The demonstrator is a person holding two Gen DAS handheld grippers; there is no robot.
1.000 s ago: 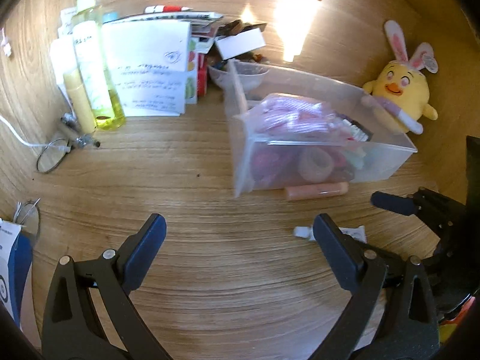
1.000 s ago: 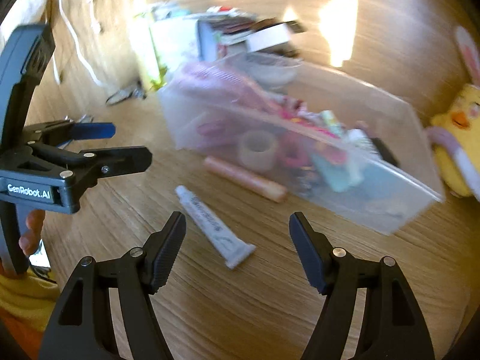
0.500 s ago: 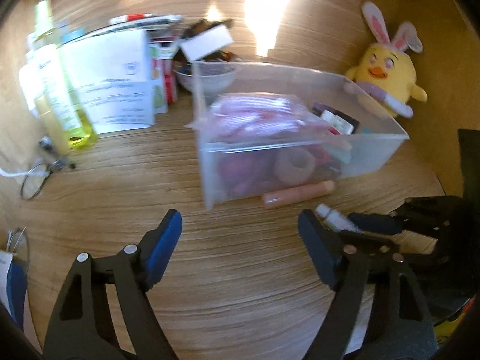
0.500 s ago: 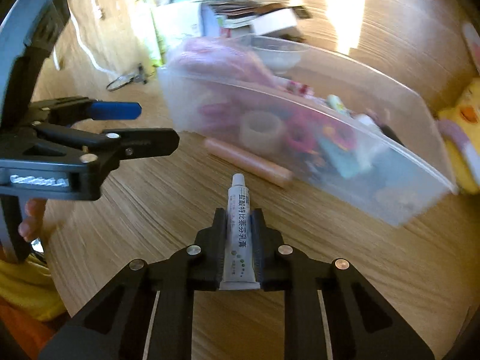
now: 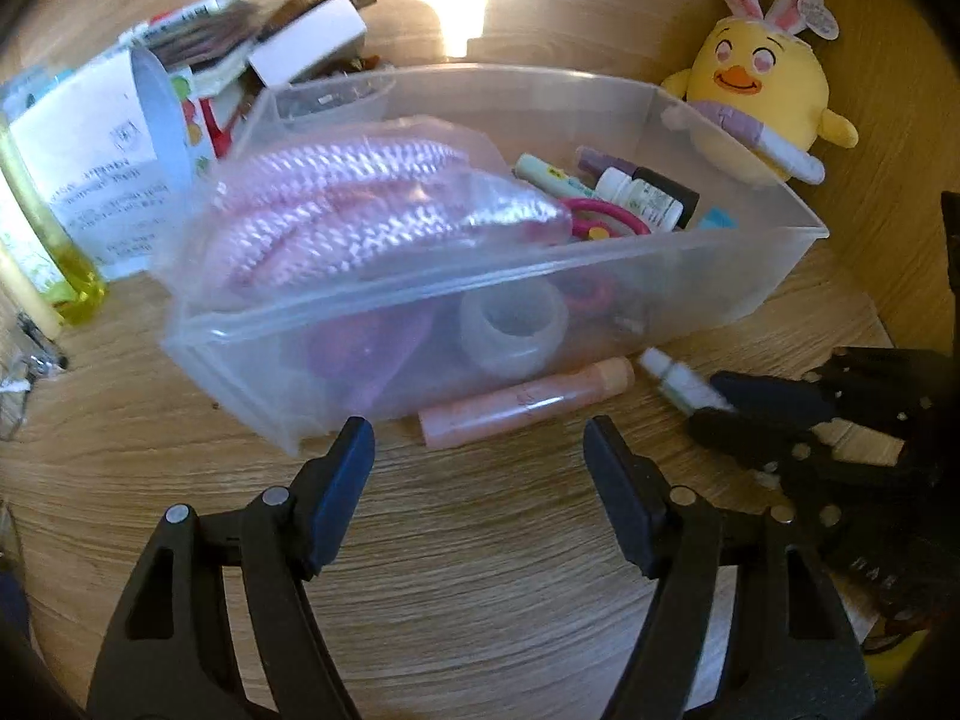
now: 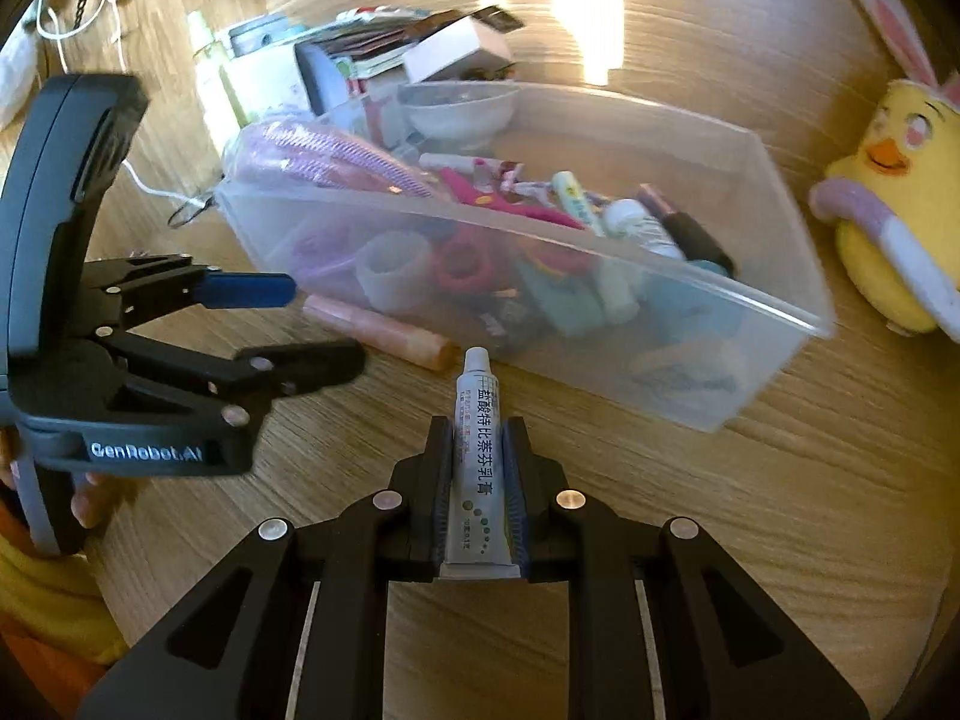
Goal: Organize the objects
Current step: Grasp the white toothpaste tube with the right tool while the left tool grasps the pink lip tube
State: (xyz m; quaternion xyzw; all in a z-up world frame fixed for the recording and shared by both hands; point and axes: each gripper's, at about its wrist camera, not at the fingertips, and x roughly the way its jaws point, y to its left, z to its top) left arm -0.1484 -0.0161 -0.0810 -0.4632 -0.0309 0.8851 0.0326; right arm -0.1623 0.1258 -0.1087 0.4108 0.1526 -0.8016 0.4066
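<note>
Pinching the white tube (image 6: 478,468), the right gripper (image 6: 478,450) faces the bin (image 6: 660,276).

A home desk corner: a wood-grain tabletop (image 5: 480,570) holds a clear plastic bin (image 5: 750,276) of cosmetics and small stationery ahead of the left claw (image 5: 480,450), a yellow plush chick (image 5: 762,84) beyond it to the right, papers and bottles piled far left.
</note>
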